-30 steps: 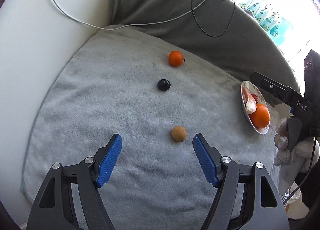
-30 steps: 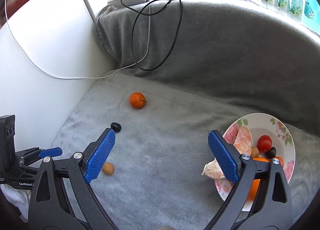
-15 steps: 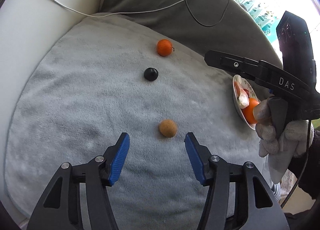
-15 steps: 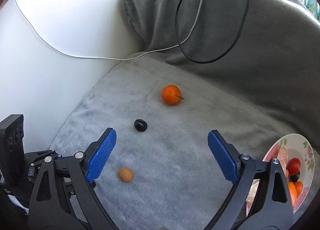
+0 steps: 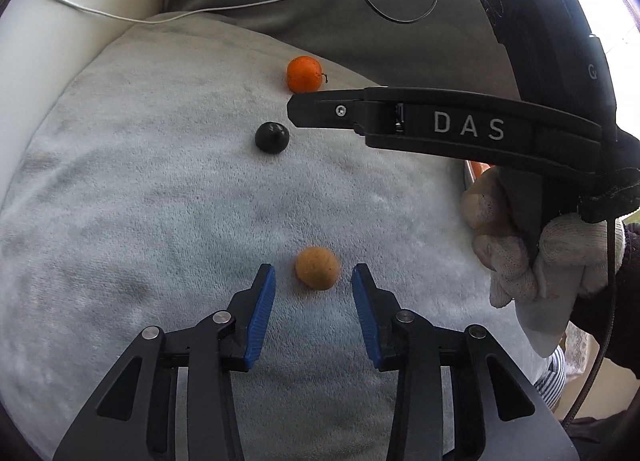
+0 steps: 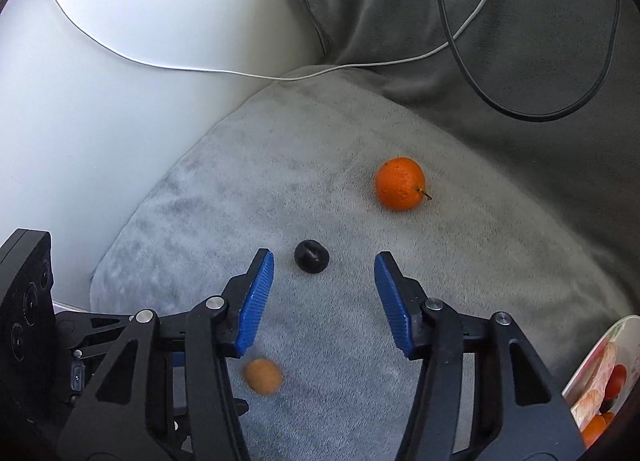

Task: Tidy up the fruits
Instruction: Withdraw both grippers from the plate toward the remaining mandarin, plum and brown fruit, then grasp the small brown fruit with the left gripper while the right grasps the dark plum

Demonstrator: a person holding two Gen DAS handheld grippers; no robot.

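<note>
**Both grippers closing over loose fruit on the grey blanket**

Three fruits lie loose on the pale grey fleece blanket (image 5: 160,221), strung in a line from near to far: one small tan round fruit (image 5: 317,267), one small black round fruit (image 5: 272,137) and one orange tangerine with a short stem (image 5: 304,74), each well apart from the next. The blanket's left edge runs along a white wall (image 6: 100,101); its far edge meets a darker grey cushion (image 6: 500,41) crossed by one white cable (image 6: 224,71) and one black cable (image 6: 520,113). Open fleece lies left of the fruit line.

The left gripper (image 5: 313,279) has its blue pads either side of the tan fruit, jaws closing but not yet touching it. The right gripper (image 6: 324,265), held in a white knit-gloved hand (image 5: 520,245), is closing too; the black fruit sits just beyond its tips, nearer the left pad, untouched.

One flowered white plate (image 6: 600,345) at the near right edge holds more fruit, only partly visible.
</note>
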